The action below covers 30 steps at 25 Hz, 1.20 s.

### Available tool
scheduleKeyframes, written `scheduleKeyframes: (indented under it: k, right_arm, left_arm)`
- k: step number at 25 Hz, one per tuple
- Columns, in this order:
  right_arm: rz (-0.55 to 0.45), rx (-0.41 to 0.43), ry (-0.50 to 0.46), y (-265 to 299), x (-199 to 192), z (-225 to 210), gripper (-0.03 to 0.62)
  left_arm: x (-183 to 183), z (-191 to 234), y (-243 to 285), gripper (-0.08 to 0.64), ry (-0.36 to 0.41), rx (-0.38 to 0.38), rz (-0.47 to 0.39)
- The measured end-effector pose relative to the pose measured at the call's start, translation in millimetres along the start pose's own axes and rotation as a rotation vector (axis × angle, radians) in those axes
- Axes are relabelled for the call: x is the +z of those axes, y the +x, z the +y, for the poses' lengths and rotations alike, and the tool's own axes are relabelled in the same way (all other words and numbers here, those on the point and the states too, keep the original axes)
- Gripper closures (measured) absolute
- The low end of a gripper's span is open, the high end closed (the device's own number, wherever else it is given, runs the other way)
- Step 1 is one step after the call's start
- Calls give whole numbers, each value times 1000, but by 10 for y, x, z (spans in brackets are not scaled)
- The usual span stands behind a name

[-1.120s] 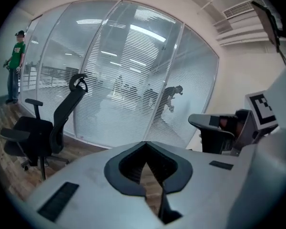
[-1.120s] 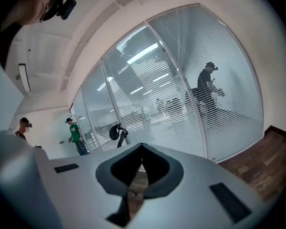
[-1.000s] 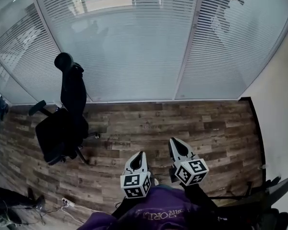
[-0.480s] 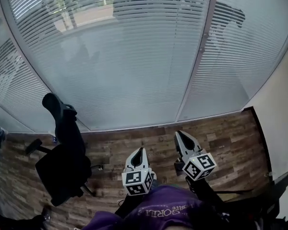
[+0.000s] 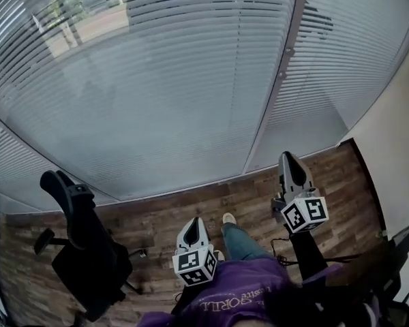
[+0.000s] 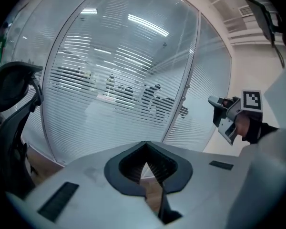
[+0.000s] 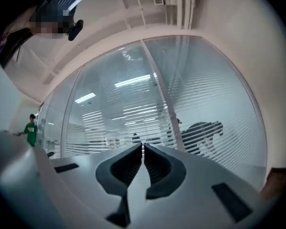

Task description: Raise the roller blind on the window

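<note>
— Where's the blind?
— Ahead of me: the blind hangs fully down across the window, not raised yet.
— And your tongs?
— Two, both pinched together on nothing. The left tongs sit low by my waist, and the right tongs are lifted toward the post between two panels (I'd guess the cord hangs there). One chair stands aside.

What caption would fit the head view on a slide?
Left gripper and right gripper, both shut, point toward the slatted window blind; black office chair at left.
</note>
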State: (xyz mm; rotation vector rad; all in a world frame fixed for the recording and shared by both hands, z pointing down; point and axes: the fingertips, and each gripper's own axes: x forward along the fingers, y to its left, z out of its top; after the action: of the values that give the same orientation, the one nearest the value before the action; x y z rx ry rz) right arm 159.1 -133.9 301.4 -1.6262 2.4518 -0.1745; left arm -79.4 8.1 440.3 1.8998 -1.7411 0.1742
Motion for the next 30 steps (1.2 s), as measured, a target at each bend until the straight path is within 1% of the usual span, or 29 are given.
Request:
scheduleKeyframes:
  k: [3, 4, 5, 6, 7, 8, 11, 14, 17, 21, 23, 26, 30]
  right_arm:
    - [-115, -65, -146, 51, -598, -576, 594]
    - [-147, -86, -186, 75, -700, -728, 594]
    - [-178, -103, -223, 132, -707, -853, 594]
    - [-206, -114, -260, 232, -627, -952, 592]
    - [-224, -121, -296, 371, -499, -1029, 590]
    - [-229, -126, -332, 538, -366, -1088, 575]
    - [-183, -125, -473, 1073, -127, -1184, 503]
    - [-108, -123, -648, 1484, -75, -1290, 492]
    - [-59, -123, -806, 1765, -39, -1415, 492]
    - [3, -143, -961, 1900, -35, -1427, 477]
    - [15, -135, -1038, 1904, -38, -1412, 476]
    - [71, -110, -1109, 1923, -117, -1383, 476]
    - [103, -146, -1139, 2007, -200, -1473, 476]
  left_arm:
    - [-881, 364, 615, 558, -27, 9, -70]
    - [-1075, 449, 767, 558, -33, 13, -88]
    - [-1167, 494, 889, 558, -35, 15, -102]
    - [-1158, 500, 993, 558, -32, 18, -114]
    - [-1076, 484, 1087, 560, -28, 20, -125]
    - [-960, 464, 1178, 558, -26, 22, -133]
    - [-643, 433, 1444, 558, -30, 31, -146]
    - [-476, 363, 1685, 558, -37, 38, -152]
    - [-433, 256, 1880, 558, -48, 37, -138]
    - [-391, 240, 2005, 558, -31, 22, -120]
    - [-305, 259, 2046, 558, -19, 13, -122]
    - [-177, 343, 2116, 558, 0, 6, -137]
    - [-54, 433, 2185, 558, 16, -3, -149]
